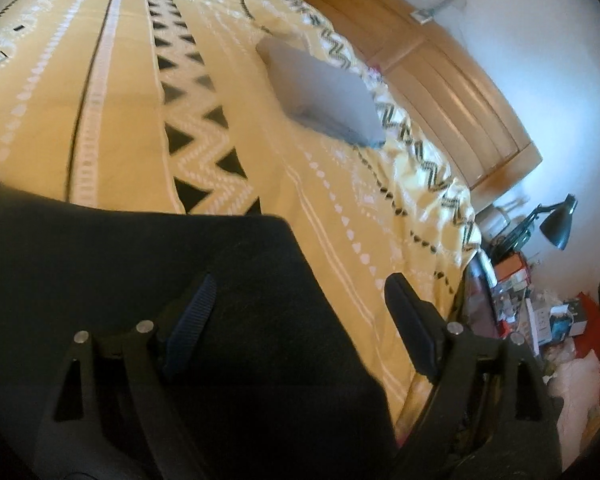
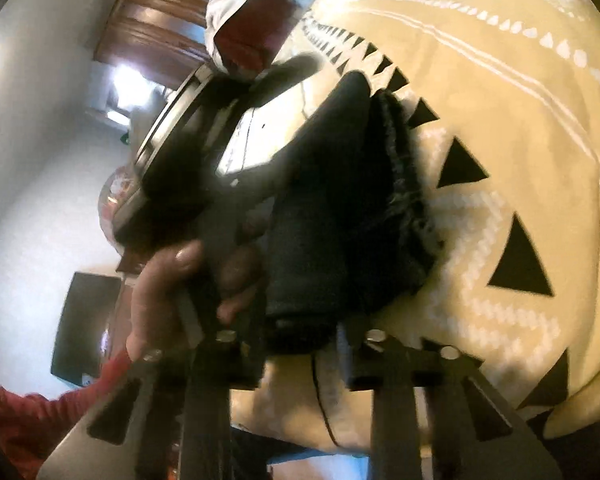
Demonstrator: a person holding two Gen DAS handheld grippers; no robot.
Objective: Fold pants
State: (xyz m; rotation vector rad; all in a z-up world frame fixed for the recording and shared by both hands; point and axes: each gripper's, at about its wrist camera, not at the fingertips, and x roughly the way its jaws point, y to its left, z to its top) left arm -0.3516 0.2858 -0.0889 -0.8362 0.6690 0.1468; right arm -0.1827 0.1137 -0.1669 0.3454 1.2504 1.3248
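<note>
The black pants (image 1: pixel 140 288) lie on the yellow patterned bedspread (image 1: pixel 120 100), filling the lower left of the left wrist view. My left gripper (image 1: pixel 300 300) stands wide open just over them. Its left finger is above the cloth and its right finger is above bare bedspread past the pants' edge. In the right wrist view a thick bunched fold of the pants (image 2: pixel 340 200) runs back between the fingers of my right gripper (image 2: pixel 300 344), which is shut on it. A person's hand (image 2: pixel 160 280) in a red sleeve holds a dark handle just to the left.
A grey folded cloth (image 1: pixel 324 96) lies farther up the bed. A wooden headboard (image 1: pixel 440 76) runs behind it. Off the bed's right edge are a desk lamp (image 1: pixel 556 220) and floor clutter (image 1: pixel 540 312). A pile of clothes (image 2: pixel 252 20) sits at the bed's far end.
</note>
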